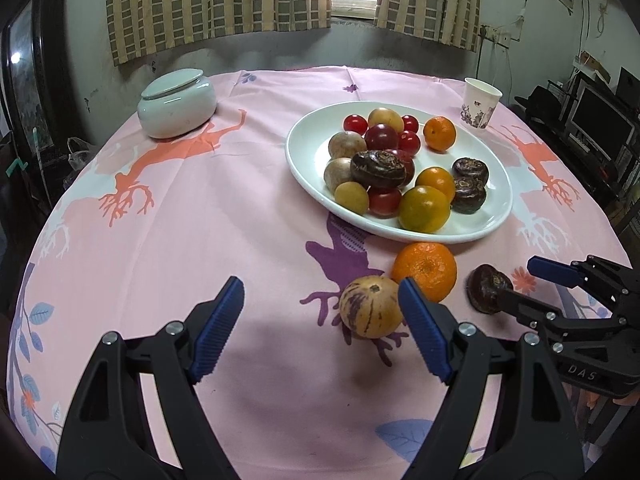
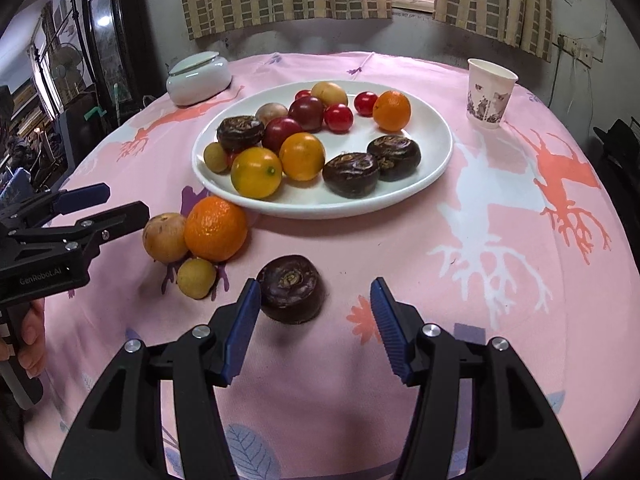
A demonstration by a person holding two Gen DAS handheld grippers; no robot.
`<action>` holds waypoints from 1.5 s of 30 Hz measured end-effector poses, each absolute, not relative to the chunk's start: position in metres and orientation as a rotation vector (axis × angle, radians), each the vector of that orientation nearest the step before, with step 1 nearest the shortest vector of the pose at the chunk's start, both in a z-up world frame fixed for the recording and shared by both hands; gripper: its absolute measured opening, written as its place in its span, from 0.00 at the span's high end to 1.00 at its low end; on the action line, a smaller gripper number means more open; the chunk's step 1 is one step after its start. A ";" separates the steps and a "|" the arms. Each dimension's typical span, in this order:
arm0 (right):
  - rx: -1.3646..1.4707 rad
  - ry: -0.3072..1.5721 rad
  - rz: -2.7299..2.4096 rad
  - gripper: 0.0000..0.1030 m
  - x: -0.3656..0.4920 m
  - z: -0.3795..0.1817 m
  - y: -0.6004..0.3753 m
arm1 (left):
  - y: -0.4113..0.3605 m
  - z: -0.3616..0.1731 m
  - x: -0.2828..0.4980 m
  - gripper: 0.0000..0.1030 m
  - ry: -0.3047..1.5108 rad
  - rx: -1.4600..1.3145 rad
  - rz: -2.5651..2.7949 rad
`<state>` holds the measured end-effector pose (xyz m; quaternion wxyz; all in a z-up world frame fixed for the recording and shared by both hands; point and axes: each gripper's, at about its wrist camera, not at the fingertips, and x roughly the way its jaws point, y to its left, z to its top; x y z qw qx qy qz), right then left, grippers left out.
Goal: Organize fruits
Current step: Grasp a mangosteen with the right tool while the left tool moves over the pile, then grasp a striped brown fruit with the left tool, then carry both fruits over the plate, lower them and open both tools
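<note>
Both tongs [image 1: 320, 320] [image 2: 316, 320] angled down, open, empty.

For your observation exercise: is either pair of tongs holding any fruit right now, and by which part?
Nothing is held: the left tongs and right tongs both stand open above the pink tablecloth.

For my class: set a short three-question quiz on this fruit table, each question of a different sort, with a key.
1. True or false: the dark water chestnut nearest the right gripper lies on the white plate.
2. How many fruits lie on the tablecloth off the plate? A two, B four, C six.
3. Fill in: the paper cup stands ___ of the plate in the right wrist view.

Key: 1 false, it lies on the cloth; 2 B; 3 right.
</note>
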<state>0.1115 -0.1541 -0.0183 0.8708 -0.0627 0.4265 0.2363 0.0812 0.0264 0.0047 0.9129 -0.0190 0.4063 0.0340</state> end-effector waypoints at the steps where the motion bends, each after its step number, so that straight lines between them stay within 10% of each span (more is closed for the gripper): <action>1: -0.138 0.892 0.498 0.44 0.111 -0.021 -0.152 | 0.027 0.004 0.081 0.21 0.838 -0.042 0.070; 8: -0.172 0.909 0.513 0.44 0.111 -0.029 -0.138 | 0.030 0.001 0.081 0.21 0.852 -0.057 0.061; 10: -0.191 0.910 0.515 0.59 0.111 -0.033 -0.134 | 0.030 0.000 0.082 0.21 0.856 -0.059 0.058; 32: -0.109 0.900 0.535 0.59 0.104 -0.024 -0.163 | -0.004 -0.029 0.088 0.21 0.904 0.142 -0.027; 37: -0.098 0.895 0.553 0.59 0.102 -0.022 -0.164 | 0.003 -0.036 0.095 0.57 0.932 0.062 -0.088; 45: -0.078 0.876 0.559 0.59 0.100 -0.014 -0.166 | 0.007 -0.020 0.085 0.59 0.915 0.041 -0.076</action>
